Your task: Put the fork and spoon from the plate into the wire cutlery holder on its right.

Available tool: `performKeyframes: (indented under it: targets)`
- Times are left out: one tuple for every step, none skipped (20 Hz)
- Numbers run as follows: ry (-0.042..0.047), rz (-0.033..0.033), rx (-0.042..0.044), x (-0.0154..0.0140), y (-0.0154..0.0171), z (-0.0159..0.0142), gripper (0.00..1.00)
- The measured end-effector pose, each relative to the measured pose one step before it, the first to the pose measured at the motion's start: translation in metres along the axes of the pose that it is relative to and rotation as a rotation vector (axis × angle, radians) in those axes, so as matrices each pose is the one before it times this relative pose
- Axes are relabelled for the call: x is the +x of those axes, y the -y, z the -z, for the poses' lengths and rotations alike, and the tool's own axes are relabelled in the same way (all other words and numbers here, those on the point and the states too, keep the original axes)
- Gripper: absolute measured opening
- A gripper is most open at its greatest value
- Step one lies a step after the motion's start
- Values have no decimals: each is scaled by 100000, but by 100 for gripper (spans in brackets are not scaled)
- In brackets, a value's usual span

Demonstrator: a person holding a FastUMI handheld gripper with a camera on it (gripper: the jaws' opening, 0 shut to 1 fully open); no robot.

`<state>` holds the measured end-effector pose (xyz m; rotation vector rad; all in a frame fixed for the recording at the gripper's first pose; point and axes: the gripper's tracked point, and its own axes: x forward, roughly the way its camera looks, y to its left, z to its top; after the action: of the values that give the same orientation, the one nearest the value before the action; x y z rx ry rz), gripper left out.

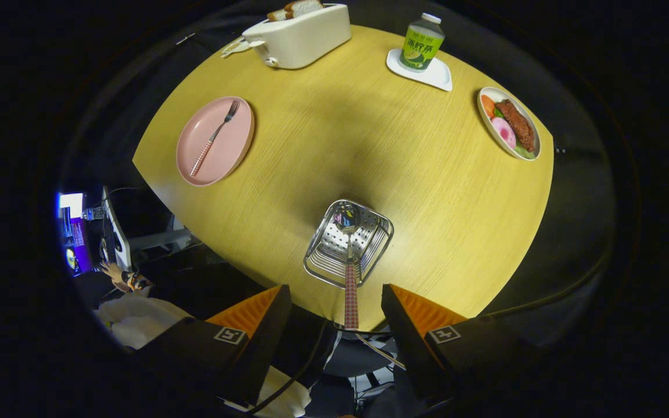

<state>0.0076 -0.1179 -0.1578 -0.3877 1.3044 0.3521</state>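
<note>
From the gripper view, your claw (336, 302) hung spread wide above the near edge of the round yellow desk (427, 191), its fingers (259, 310) well apart and pressing on nothing. Between them rose the checked handle of the spoon (351, 290), its bowl resting inside the wire cutlery holder (369, 247) just ahead of the fingers; neither finger touched the handle. Farther off, on the far side of the desk from the holder, the pink plate (236, 145) carried the fork (213, 136), which lay slantwise across it. Beyond stood a white toaster (299, 38) with bread in its slots, a green bottle (421, 43) on a white coaster (439, 75), and an oval dish of food (509, 125).
</note>
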Motion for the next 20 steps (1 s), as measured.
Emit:
performKeyframes:
  targets:
    - [3575, 909, 620, -721, 21, 207, 97]
    - [4088, 1011, 1289, -572, -72, 255, 97]
    - [3346, 1034, 1520, -543, -37, 136, 97]
    - [2737, 1044, 1453, -595, -81, 261, 97]
    - [3096, 921, 1521, -613, -66, 141, 97]
    - [3116, 1164, 1329, -498, -52, 228, 97]
    - [2948, 833, 950, -857, 93, -219, 98]
    - [2972, 609, 460, -617, -82, -117, 98]
    - [3399, 665, 237, -608, -39, -394, 97]
    - [2610, 471, -217, -674, -184, -404, 98]
    - [2398, 103, -1313, -689, -297, -407, 98]
    - [3152, 778, -1994, -844, -224, -748, 97]
    - [2645, 927, -1174, -703, -146, -834, 98]
    - [3563, 386, -435, -872, -141, -1108, 98]
    - [4506, 14, 958, -834, -484, -1548, 98]
    - [4925, -520, 1454, -683, -622, -1628, 98]
    - [5491, -328, 886, -466, -711, -1831, 98]
    - [5346, -169, -249, -140, -766, -1573, 98]
    - [5113, -20, -1369, 170, -852, -1426, 98]
    - [5122, 346, -1422, 296, -852, -1156, 98]
